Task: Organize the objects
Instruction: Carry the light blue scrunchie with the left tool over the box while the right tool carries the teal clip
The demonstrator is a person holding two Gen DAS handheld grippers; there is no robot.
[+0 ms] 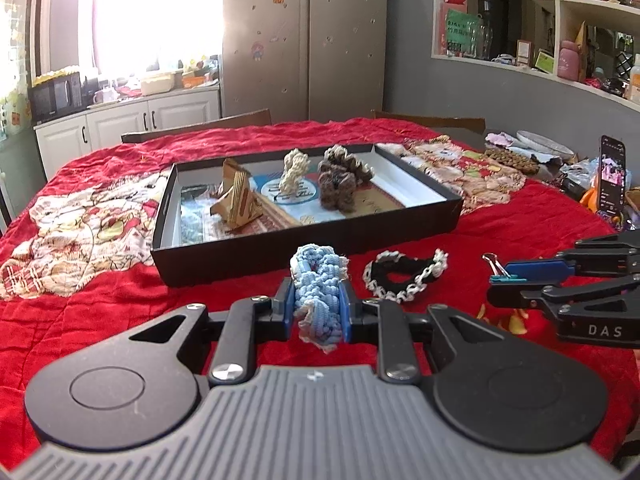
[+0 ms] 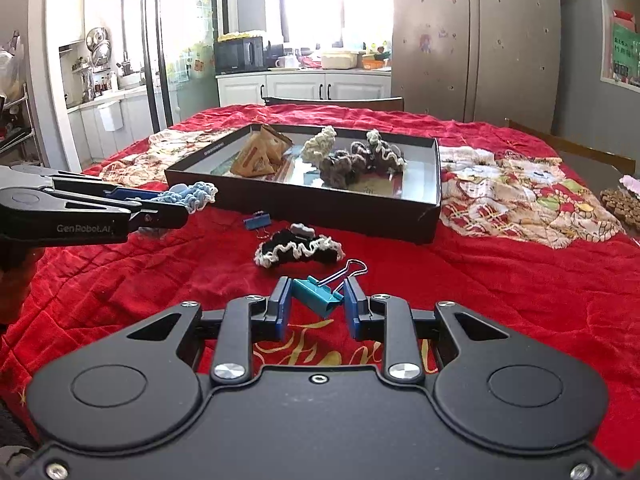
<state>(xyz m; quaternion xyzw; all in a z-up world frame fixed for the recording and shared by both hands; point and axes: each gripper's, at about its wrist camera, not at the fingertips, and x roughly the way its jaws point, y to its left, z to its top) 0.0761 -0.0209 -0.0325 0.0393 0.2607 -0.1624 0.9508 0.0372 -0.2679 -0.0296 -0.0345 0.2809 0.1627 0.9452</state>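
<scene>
Clamping a blue crocheted scrunchie (image 1: 319,297), the left gripper (image 1: 319,304) hangs above the red quilt (image 1: 120,312), just short of the black tray's (image 1: 256,254) near wall. The right gripper (image 2: 317,306) pinches a teal binder clip (image 2: 316,298) over open quilt. A black-and-white scrunchie (image 2: 299,249) and a blue binder clip (image 2: 258,222) lie between grippers and tray.

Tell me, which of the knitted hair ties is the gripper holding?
The light blue scrunchie, pinched in the left gripper. The black-and-white one lies loose on the red cloth.
</scene>
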